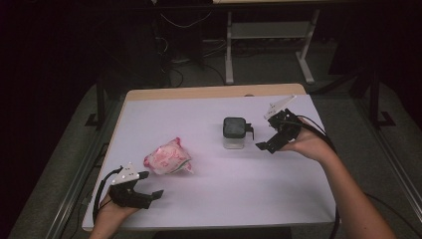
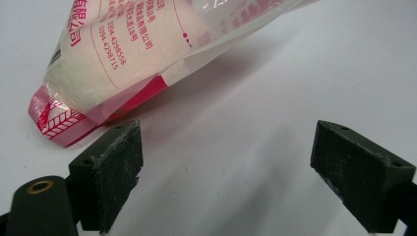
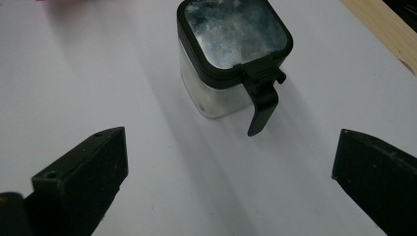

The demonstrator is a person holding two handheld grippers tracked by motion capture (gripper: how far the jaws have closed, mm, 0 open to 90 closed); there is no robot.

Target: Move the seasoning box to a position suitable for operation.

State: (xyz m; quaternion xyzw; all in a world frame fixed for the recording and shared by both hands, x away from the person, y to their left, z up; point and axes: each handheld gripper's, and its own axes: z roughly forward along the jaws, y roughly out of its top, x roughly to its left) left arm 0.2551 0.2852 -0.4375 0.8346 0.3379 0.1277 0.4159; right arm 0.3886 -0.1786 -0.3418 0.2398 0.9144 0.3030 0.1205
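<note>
A pink and white plastic bag point(image 1: 168, 158) of white grains lies left of the table's middle; its sealed corner point(image 2: 59, 118) reaches almost to my left jaw. My left gripper point(image 1: 151, 184) stands open just in front of the bag, touching nothing. A clear square jar point(image 1: 234, 132) with a black lid and a hanging black latch point(image 3: 260, 105) stands at the middle right. My right gripper point(image 1: 262, 135) is open, just right of the jar, nothing between its jaws. The jar point(image 3: 231, 54) lies ahead of those jaws.
The white table top point(image 1: 219, 199) has a wooden strip point(image 1: 214, 92) along its far edge. Beyond it are table legs point(image 1: 229, 55) and cables on the floor. A cable trails from each gripper.
</note>
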